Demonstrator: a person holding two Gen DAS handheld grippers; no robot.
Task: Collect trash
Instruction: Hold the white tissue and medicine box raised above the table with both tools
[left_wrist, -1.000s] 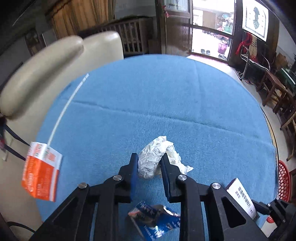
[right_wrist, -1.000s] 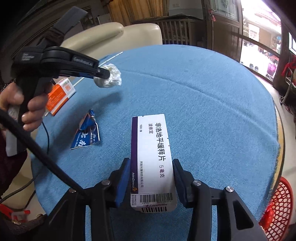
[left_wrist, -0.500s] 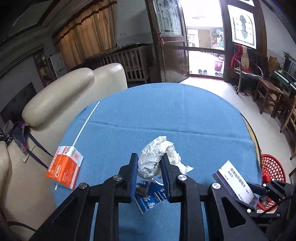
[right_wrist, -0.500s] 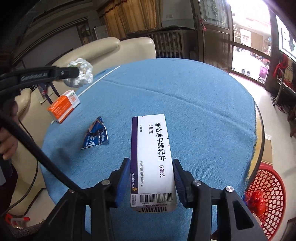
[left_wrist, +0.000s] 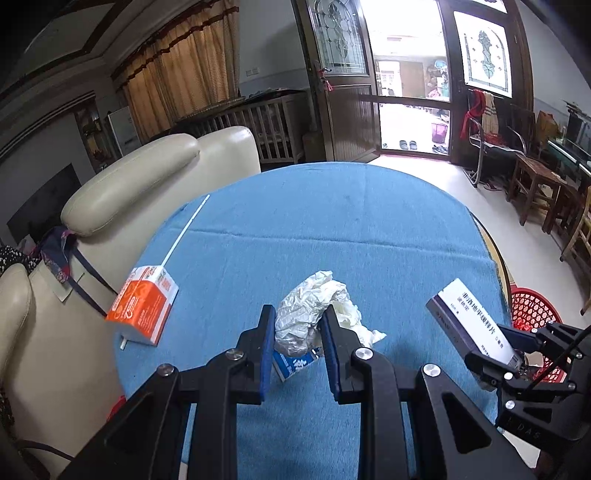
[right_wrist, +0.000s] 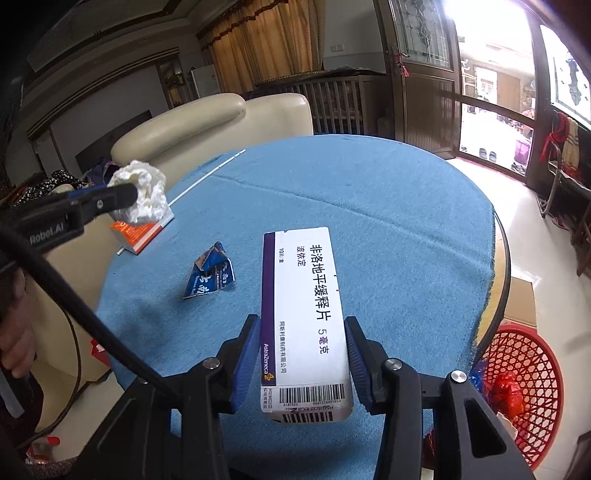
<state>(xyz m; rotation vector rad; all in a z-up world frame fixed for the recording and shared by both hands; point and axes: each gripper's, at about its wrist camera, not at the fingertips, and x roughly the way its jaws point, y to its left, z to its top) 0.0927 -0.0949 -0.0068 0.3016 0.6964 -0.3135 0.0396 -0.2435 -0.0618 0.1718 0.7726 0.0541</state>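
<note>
Through the left wrist view we see our left hand-held gripper (left_wrist: 297, 334) clamped on a crumpled white paper wad (left_wrist: 310, 314), lifted clear of the blue tabletop (left_wrist: 332, 229). Under its fingers lies a torn blue wrapper (left_wrist: 293, 363); off to its left sits an orange carton (left_wrist: 144, 304). To its right, the right hand-held gripper (left_wrist: 513, 349) carries a white medicine box (left_wrist: 469, 317), with the red mesh basket (left_wrist: 533, 304) just beyond.

Through the right wrist view, our right hand-held gripper (right_wrist: 303, 354) pinches the medicine box (right_wrist: 303, 317) by its long sides, raised above the tabletop (right_wrist: 369, 206). The basket (right_wrist: 524, 380) sits low to its right, beside the tabletop's edge, already holding red scraps. We judge both loads are mid-carry; next we need to swing each over the basket and let go, then fetch the wrapper (right_wrist: 212, 275) and carton (right_wrist: 142, 230)
</note>
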